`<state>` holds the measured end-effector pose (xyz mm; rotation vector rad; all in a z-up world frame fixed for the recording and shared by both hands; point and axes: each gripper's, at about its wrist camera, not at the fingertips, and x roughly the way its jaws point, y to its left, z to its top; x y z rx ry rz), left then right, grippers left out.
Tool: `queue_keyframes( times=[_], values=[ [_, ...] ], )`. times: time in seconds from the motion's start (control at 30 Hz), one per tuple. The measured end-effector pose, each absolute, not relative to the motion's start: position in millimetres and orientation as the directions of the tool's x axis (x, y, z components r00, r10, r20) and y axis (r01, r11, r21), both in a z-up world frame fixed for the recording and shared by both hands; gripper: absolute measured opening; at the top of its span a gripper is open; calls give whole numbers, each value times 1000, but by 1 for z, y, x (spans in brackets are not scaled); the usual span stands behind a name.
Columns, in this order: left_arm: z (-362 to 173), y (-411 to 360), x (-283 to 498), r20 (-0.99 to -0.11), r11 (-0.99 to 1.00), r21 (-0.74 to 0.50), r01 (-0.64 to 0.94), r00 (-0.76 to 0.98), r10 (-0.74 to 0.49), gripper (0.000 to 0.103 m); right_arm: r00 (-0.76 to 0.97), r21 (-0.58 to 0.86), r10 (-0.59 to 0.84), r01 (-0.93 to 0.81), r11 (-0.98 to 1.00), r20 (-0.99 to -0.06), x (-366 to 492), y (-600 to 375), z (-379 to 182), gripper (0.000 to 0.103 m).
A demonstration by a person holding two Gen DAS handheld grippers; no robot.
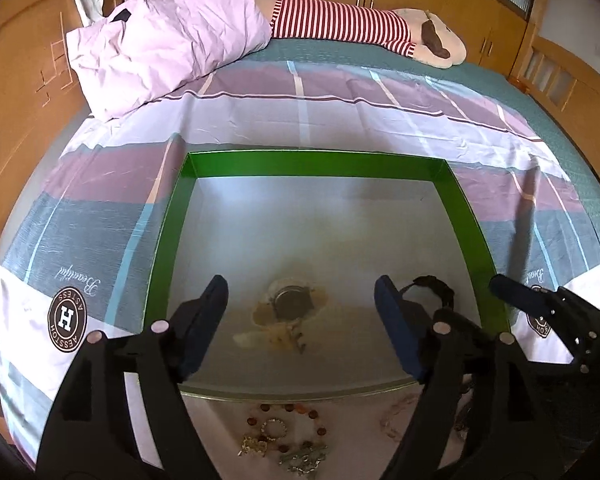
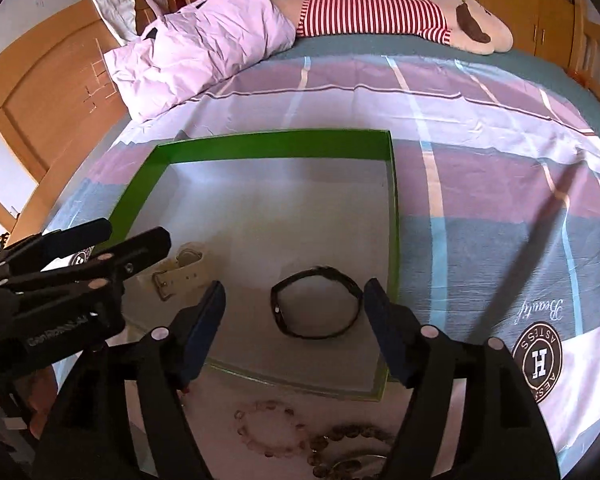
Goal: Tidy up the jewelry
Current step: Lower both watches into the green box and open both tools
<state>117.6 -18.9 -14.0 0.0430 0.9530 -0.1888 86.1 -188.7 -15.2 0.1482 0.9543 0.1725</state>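
Hovering over the near edge of a shallow green-walled box [image 1: 168, 216] on the bed, both grippers hold nothing. The left gripper [image 1: 300, 300] has its jaws spread wide, and between them in the left wrist view a cream-strapped watch [image 1: 290, 304] lies on the box's grey floor, near the front. The right gripper [image 2: 294, 308] is likewise released, jaws apart — framing a black band [image 2: 318, 306] that lies in the box near its front right corner, not touching either finger as far as can be told. In the right wrist view the cream watch sits left of the black band, partly behind the left gripper's fingers.

Loose jewelry is still outside the box, on the sheet just in front of its near wall: a reddish-brown bead bracelet [image 1: 290, 420], a small gold ring-shaped piece [image 1: 272, 429], gold-coloured bits [image 1: 254, 446] and a tangle of metal pieces [image 1: 304, 460]. The right wrist view shows a pale pink bead bracelet [image 2: 268, 428] and a darker bead strand [image 2: 348, 440] there too — blurred, details unclear.

Behind the box: a patterned bedsheet [image 1: 100, 216], a rumpled lilac pillow [image 1: 160, 44], a plush toy in red-white stripes [image 1: 340, 20].
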Motion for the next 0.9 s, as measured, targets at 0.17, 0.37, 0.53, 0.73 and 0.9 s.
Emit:
queue_keyframes(
  times=[0.17, 0.37, 0.53, 0.73, 0.9],
  values=[
    [-13, -12, 116, -815, 984, -61, 165, 561, -144, 82, 583, 147, 145, -45, 988, -800, 77, -198, -10, 72],
    [-14, -5, 110, -819, 987, -35, 157, 562, -119, 83, 531, 10, -24, 62, 998, -847, 78, -209, -27, 72],
    [-13, -9, 99, -815, 981, -6, 193, 568, -117, 84, 496, -128, -196, 169, 977, -846, 83, -224, -42, 72],
    [-16, -18, 85, -814, 969, 43, 242, 571, -106, 86, 497, -132, -254, 267, 955, -830, 91, -244, -43, 73],
    [-17, -18, 75, -821, 961, 55, 271, 560, -111, 86, 519, -63, -180, 236, 970, -835, 79, -246, -31, 73]
  ],
)
